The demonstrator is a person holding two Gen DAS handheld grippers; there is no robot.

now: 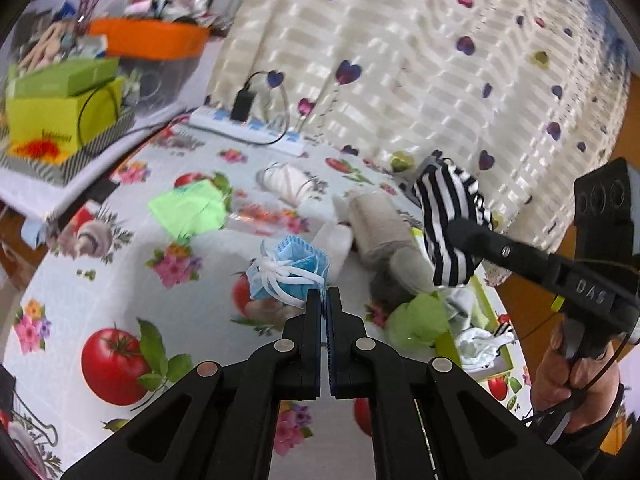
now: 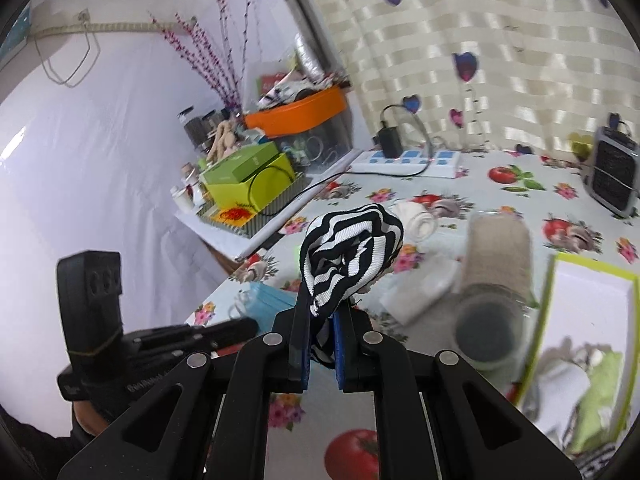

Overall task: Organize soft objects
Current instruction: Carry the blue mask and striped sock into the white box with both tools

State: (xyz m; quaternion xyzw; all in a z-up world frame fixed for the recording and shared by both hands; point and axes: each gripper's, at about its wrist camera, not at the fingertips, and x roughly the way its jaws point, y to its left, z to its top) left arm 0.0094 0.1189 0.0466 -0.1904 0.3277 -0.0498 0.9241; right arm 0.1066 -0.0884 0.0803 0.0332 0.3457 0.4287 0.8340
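My right gripper is shut on a black-and-white striped cloth and holds it above the table; it also shows in the left wrist view. My left gripper is shut and empty, its tips just in front of a bundle of blue face masks on the table. A lime-edged white tray at the right holds a green cloth and white cloths; the tray also shows in the right wrist view. A green cloth, a white rolled cloth and a beige roll lie on the table.
A power strip with a plugged charger lies at the table's back by the curtain. A side shelf at the left carries lime boxes and an orange tub. A small heater stands at the back right.
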